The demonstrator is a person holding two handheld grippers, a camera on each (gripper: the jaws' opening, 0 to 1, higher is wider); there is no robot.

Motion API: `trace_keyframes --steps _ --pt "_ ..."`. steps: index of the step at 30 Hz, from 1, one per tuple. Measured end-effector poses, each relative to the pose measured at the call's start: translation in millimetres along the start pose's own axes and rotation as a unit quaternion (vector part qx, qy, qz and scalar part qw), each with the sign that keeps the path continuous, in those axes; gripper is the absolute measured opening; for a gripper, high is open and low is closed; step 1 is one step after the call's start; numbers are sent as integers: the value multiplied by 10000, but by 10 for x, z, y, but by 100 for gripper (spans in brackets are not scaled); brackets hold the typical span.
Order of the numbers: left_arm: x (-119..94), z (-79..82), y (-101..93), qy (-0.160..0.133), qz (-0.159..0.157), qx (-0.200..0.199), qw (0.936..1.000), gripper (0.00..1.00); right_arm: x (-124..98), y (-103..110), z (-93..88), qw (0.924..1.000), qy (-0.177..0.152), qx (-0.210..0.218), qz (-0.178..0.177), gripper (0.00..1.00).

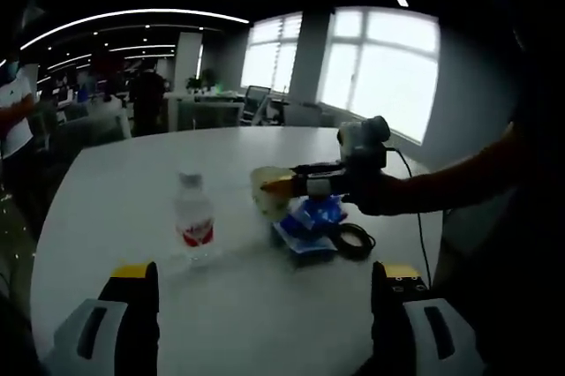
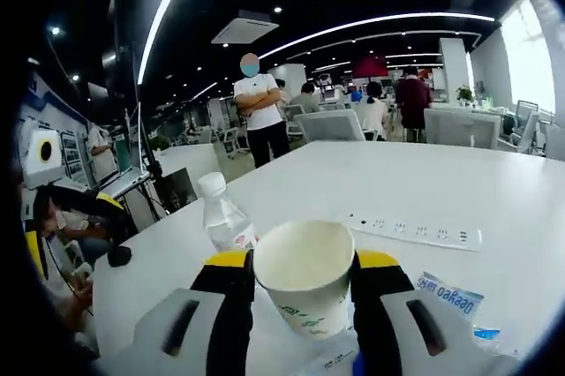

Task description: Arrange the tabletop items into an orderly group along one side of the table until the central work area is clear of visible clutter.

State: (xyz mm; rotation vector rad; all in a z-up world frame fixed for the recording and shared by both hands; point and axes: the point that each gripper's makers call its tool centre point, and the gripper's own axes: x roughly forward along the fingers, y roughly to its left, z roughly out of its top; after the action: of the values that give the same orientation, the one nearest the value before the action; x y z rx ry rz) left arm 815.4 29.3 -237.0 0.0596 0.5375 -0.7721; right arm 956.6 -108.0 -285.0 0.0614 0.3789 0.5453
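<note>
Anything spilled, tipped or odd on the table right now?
Nothing stands out. The bottle stands upright with its cap on, the cup sits upright between the right gripper's jaws, and no liquid shows on the table. The blue packet and black cable lie together, untidied.

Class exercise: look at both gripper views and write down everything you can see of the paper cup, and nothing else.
The paper cup is off-white, with small green print low on its side and a rolled rim. It stands upright, mouth open, its inside pale and apparently empty. The right gripper is shut on it, a yellow-tipped jaw pressing each side. In the left gripper view the cup is seen from the side, held just above the white table, beside a blue packet.
</note>
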Motion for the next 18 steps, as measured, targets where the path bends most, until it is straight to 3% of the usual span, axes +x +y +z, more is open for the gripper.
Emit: trace_keyframes --steps 9,18 --pt "-12 -41 30 40 45 -47 10000 99 176 137 -50 9993 -179 -219 239 39" --pt "-30 -45 111 39 123 -110 9999 99 324 139 -184 9991 -133 -230 319 39"
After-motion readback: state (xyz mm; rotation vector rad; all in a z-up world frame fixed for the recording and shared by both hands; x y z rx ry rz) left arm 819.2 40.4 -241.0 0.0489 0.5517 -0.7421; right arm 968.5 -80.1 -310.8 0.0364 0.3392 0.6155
